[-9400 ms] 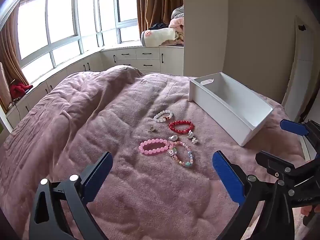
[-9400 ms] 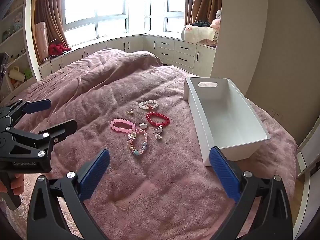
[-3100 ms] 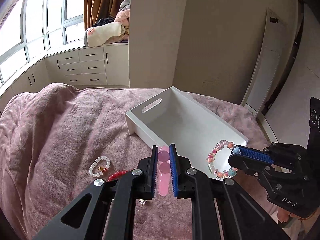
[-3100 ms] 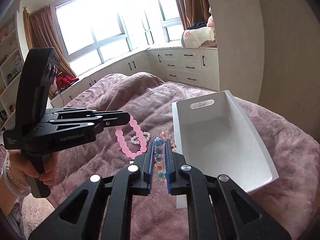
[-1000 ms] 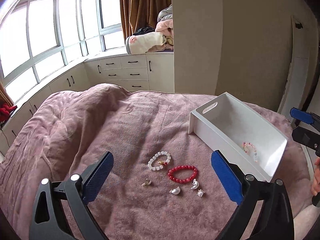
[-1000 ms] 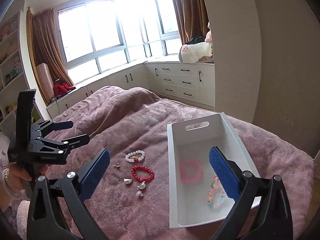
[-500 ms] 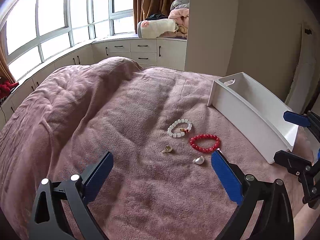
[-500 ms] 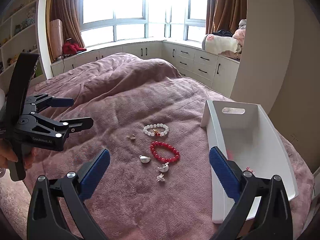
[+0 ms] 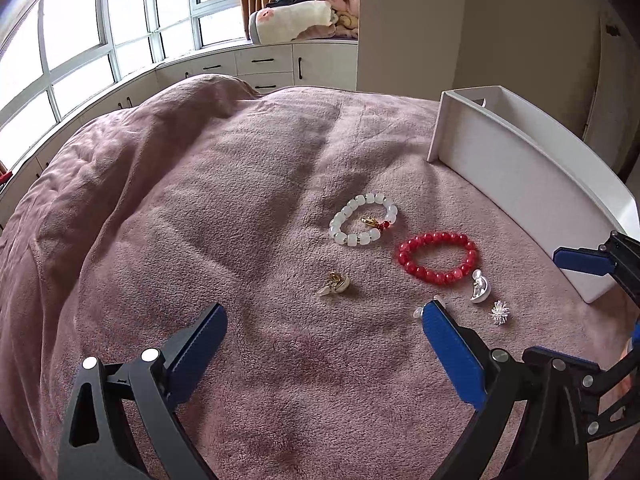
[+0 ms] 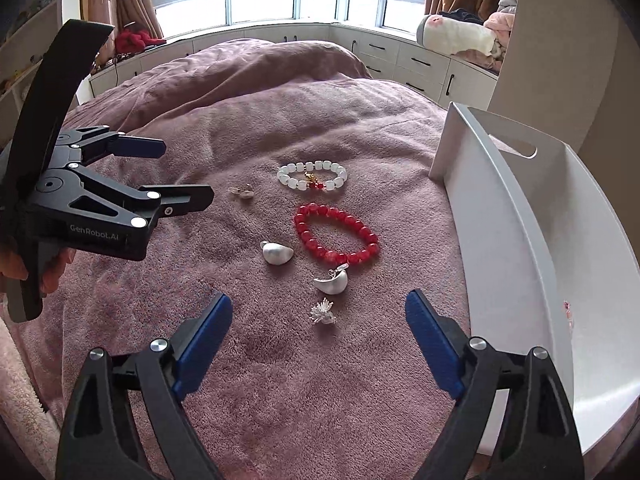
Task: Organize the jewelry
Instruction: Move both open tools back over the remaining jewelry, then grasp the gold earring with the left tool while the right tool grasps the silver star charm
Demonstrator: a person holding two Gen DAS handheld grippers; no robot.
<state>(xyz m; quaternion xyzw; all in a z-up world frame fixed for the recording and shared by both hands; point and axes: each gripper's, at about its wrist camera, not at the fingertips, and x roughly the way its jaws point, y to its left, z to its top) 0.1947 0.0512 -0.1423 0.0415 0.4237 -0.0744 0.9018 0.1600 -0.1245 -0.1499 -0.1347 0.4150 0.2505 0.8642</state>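
Jewelry: red bracelet (image 10: 336,236) lies on blanket (image 10: 240,120) just ahead of right gripper (image 10: 319,332), white bin (image 10: 520,216) to its right. Both grippers, left (image 9: 322,332) too, wide open, empty. Beads look light, floppy, slippery; pinch across one side of the loop.

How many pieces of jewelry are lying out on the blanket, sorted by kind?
Bracelets: 2, the white bracelet and the red bracelet.
Silver charms: 3, a rounded one, a crescent one and a spiky one.
Gold-toned charm: 1.
Total: 6.
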